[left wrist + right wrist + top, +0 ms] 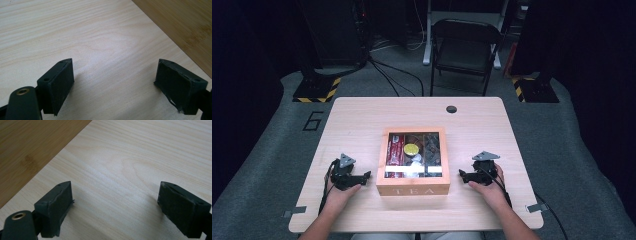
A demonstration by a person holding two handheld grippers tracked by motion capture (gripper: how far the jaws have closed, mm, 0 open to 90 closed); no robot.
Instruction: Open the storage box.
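Tongs [368,175] [461,173] (two, open) beside one tea box [413,190]

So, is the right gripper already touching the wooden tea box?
No, the right gripper rests on the table beside the tea box, with bare wood between them.

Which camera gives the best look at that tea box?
The high view: it shows the whole tea box, its glass lid, the contents beneath and the lettering on its front. The left gripper view catches just a strip of its wooden side, and the right gripper view likewise.
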